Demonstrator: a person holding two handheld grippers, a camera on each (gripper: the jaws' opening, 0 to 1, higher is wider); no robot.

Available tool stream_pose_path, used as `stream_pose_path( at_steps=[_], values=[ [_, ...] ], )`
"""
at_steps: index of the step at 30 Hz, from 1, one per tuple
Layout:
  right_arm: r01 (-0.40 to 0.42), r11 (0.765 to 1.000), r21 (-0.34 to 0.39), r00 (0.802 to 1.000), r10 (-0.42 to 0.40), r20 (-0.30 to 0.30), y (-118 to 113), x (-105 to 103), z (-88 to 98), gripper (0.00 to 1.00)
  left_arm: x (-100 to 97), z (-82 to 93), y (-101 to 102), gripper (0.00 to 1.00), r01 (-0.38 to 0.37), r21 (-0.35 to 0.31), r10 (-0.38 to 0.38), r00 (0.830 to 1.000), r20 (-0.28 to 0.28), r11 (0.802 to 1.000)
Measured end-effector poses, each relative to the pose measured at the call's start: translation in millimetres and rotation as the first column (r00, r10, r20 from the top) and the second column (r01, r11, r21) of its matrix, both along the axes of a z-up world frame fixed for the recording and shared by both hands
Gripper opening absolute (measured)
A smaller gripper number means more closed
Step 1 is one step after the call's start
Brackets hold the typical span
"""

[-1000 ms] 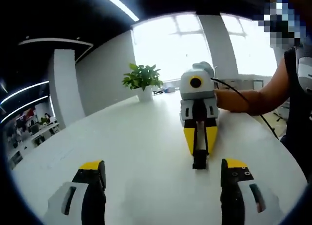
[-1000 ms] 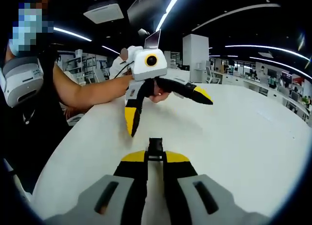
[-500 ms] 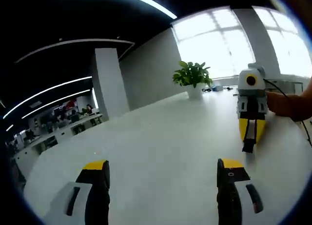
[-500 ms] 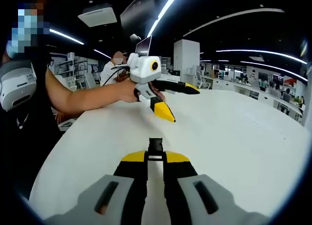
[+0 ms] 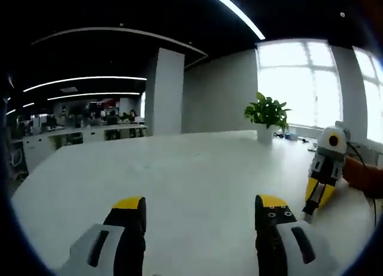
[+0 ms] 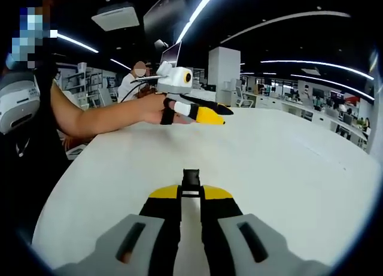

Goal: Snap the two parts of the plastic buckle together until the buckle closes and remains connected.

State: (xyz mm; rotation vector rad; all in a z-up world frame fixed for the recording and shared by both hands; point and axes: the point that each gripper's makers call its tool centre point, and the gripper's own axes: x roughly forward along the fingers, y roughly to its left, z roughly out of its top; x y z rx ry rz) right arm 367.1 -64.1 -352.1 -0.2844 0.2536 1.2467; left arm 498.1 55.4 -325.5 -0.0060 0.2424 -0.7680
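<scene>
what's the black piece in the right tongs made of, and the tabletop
The black piece pinched in the right tongs looks like moulded plastic: matte black, squared edges, no shine. That fits a buckle part, though it is small and its detail is hard to read. The tabletop seems a smooth white laminate or painted board, with an even, soft sheen and no grain; which one cannot be told.

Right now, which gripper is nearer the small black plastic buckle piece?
Right. The right gripper is shut on the small black plastic buckle piece, which sticks out past its tips. The left gripper, open, is farther across the white table, well apart from it.
</scene>
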Motion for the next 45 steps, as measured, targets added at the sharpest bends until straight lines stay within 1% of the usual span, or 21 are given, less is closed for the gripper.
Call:
stream_pose_path(
  at_steps=[4,5,6,8,11,12,14,16,20,22,24,27,28,30,31,32,33,36,38,41,45],
  values=[
    [0.048,0.999,-0.013,0.999,-0.048,-0.010,-6,9,-1.5,0.09,1.1,-1.2,3,0.89,-0.020,0.010,0.020,1.000,0.006,1.000],
    [0.062,0.998,-0.013,0.998,-0.062,-0.010,-7,12,-1.0,0.09,4.5,-0.9,7,0.95,-0.057,0.012,0.057,0.998,0.010,0.998],
    [0.073,0.997,-0.011,0.997,-0.074,-0.010,-9,14,-0.1,0.09,9.5,1.8,11,1.00,-0.095,-0.003,0.095,0.995,0.021,0.995],
    [0.095,0.995,-0.006,0.995,-0.095,-0.006,-11,17,1.7,0.09,10.7,2.4,17,0.99,-0.115,-0.014,0.115,0.993,0.008,0.993],
    [0.104,0.995,-0.006,0.995,-0.104,-0.002,-12,19,1.7,0.09,12.8,5.1,24,0.99,-0.133,-0.026,0.133,0.991,0.010,0.991],
    [0.107,0.994,-0.009,0.994,-0.107,0.001,-12,19,1.3,0.09,13.1,5.6,25,0.99,-0.137,-0.029,0.137,0.991,0.012,0.990],
    [0.108,0.994,-0.010,0.994,-0.108,0.000,-12,20,1.1,0.09,11.7,2.9,27,0.91,-0.136,-0.019,0.136,0.991,-0.002,0.991],
    [0.113,0.994,-0.011,0.994,-0.113,0.005,-13,21,1.2,0.09,12.4,-1.6,31,0.92,-0.149,0.020,0.149,0.989,-0.003,0.989],
    [0.122,0.992,-0.015,0.993,-0.122,0.008,-14,22,0.2,0.09,10.1,-3.4,28,0.88,-0.131,0.027,0.132,0.991,-0.013,0.991],
    [0.123,0.992,-0.017,0.992,-0.123,0.007,-15,23,-0.2,0.09,9.1,-1.4,26,0.82,-0.116,0.024,0.116,0.993,-0.005,0.993],
    [0.123,0.992,-0.018,0.992,-0.123,0.006,-15,23,-0.6,0.09,7.7,1.0,24,0.79,-0.103,0.012,0.103,0.995,0.002,0.995],
    [0.127,0.992,-0.021,0.992,-0.126,0.005,-15,23,-1.8,0.09,5.5,5.9,20,0.74,-0.074,-0.026,0.074,0.997,0.005,0.997],
    [0.131,0.991,-0.025,0.991,-0.130,0.006,-15,24,-2.4,0.09,5.5,6.1,20,0.74,-0.073,-0.029,0.074,0.997,0.005,0.997],
    [0.137,0.990,-0.028,0.991,-0.137,0.006,-16,26,-3.2,0.09,5.4,7.1,19,0.77,-0.071,-0.028,0.072,0.997,0.015,0.997],
    [0.139,0.990,-0.029,0.990,-0.139,0.006,-17,26,-3.4,0.09,6.2,7.8,19,0.81,-0.073,-0.028,0.073,0.997,0.022,0.997],
    [0.145,0.989,-0.029,0.989,-0.145,0.009,-17,27,-3.3,0.09,8.4,10.5,19,0.87,-0.085,-0.037,0.087,0.995,0.044,0.996],
    [0.149,0.988,-0.030,0.989,-0.149,0.009,-17,28,-3.3,0.09,9.6,11.6,19,0.93,-0.095,-0.045,0.097,0.994,0.049,0.994],
    [0.168,0.985,-0.027,0.986,-0.168,0.006,-18,32,-2.9,0.09,10.0,9.6,20,0.94,-0.100,-0.038,0.102,0.994,0.043,0.994],
    [0.181,0.983,-0.023,0.984,-0.181,0.001,-19,34,-2.0,0.09,11.7,10.2,21,0.98,-0.104,-0.037,0.106,0.993,0.054,0.994],
    [0.207,0.978,-0.015,0.978,-0.207,0.002,-21,41,0.5,0.09,12.9,10.6,23,0.98,-0.109,-0.042,0.111,0.992,0.055,0.993],
    [0.236,0.972,-0.010,0.972,-0.236,-0.005,-24,49,2.7,0.09,12.9,9.4,24,0.99,-0.113,-0.029,0.115,0.991,0.061,0.993]
  ],
)
